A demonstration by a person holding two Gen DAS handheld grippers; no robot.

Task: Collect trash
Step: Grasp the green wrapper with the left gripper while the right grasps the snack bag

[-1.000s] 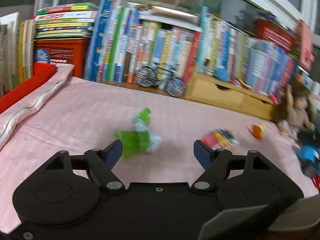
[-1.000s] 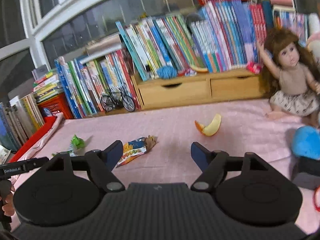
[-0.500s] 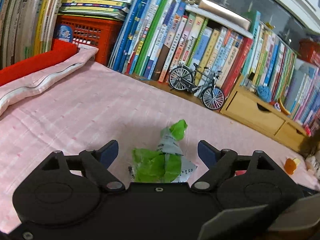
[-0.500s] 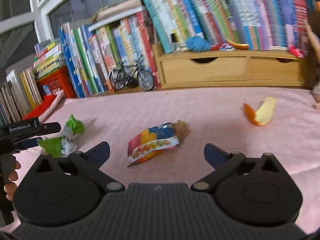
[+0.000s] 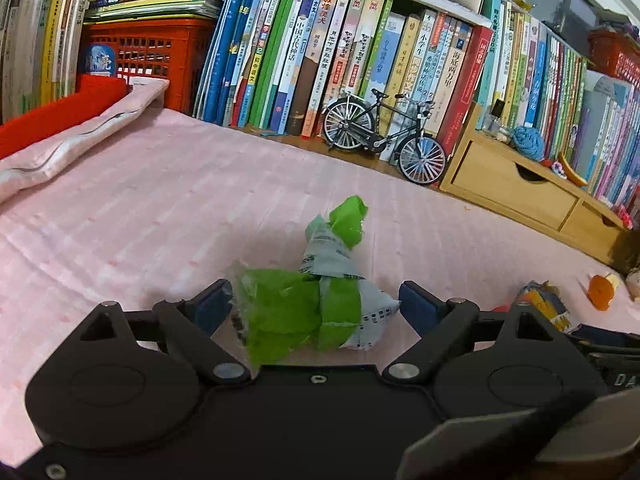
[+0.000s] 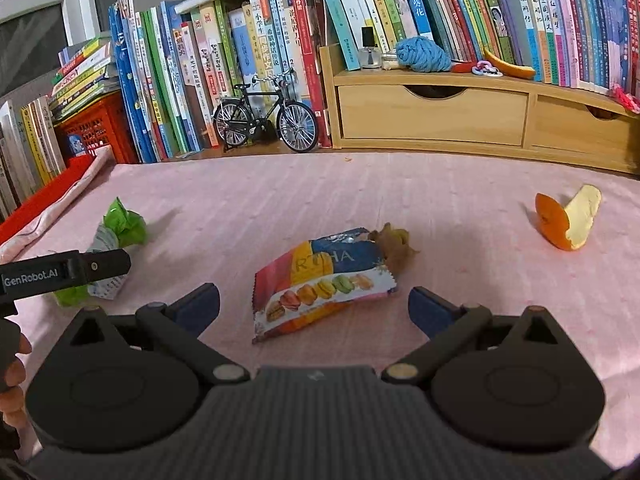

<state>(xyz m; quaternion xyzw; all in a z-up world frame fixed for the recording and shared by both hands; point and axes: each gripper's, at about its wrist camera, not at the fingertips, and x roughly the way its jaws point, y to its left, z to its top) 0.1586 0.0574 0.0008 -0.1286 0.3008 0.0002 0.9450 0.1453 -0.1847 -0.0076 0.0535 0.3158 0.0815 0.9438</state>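
Lying crumpled on the pink bedspread [image 5: 140,208], the green wrapper [image 5: 308,300] sits between the blue pads of the left gripper [image 5: 316,304], whose jaws stand wide apart; the left pad looks to be at the wrapper's edge, though contact cannot be told, and the right pad is just clear of it. From the right wrist view the same wrapper [image 6: 120,224] shows toward the bedspread's left edge, partly behind the left gripper's black finger.

The right gripper [image 6: 314,306] also has its jaws spread wide, hovering over the snack packet [image 6: 320,280] — a flat pouch printed with macarons, lying near the middle of the bedspread, its near end between the pads without touching either. A brown crumpled scrap [image 6: 394,246] touches the packet's far end. An orange peel [image 6: 568,222] rests well apart, toward the right edge.

Along the bedspread's far edge stand rows of books [image 6: 248,60], a model bicycle [image 6: 266,118], a red crate [image 5: 148,56] and a wooden drawer unit [image 6: 436,114] — a ball of blue yarn [image 6: 422,54] on top.
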